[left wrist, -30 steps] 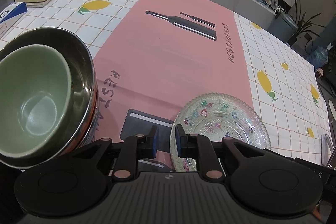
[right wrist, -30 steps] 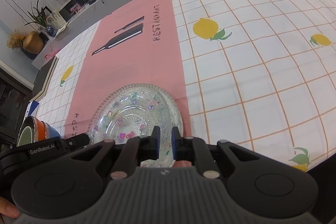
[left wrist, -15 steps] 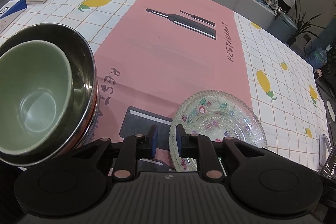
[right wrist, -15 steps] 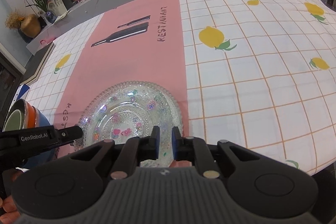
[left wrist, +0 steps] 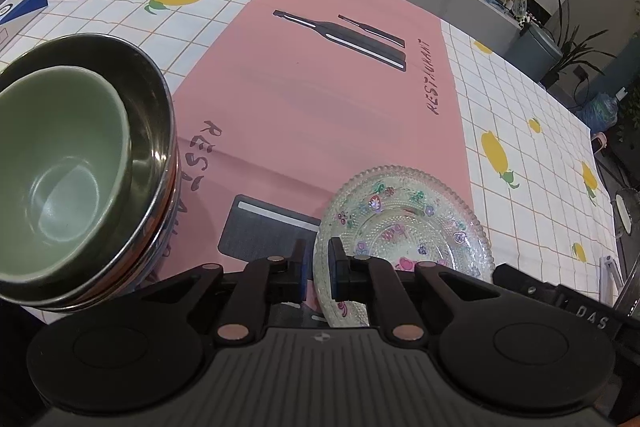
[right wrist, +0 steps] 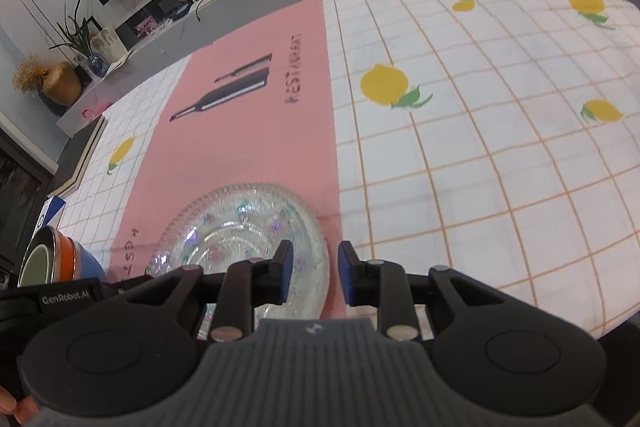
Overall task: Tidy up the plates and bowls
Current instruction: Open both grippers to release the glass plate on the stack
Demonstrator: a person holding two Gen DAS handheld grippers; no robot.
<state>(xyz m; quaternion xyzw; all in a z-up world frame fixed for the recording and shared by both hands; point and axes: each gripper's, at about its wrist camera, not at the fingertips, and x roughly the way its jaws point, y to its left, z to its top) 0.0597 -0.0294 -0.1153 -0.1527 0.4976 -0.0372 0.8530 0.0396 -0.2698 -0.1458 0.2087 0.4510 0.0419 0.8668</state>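
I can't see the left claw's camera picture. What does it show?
The left claw is pinching the near rim of a sparkly glass plate lying on a pink table mat. To the left, a green bowl sits nested inside a shiny metal bowl.

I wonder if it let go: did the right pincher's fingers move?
Yes. The right gripper is opening: its fingers, earlier pinching the plate rim, now stand apart either side of it.

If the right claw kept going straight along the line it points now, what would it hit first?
Probably the glass plate: the opening right claw straddles its near-right rim, pads clear. Slightly further right it would meet the tablecloth; depth is unclear.
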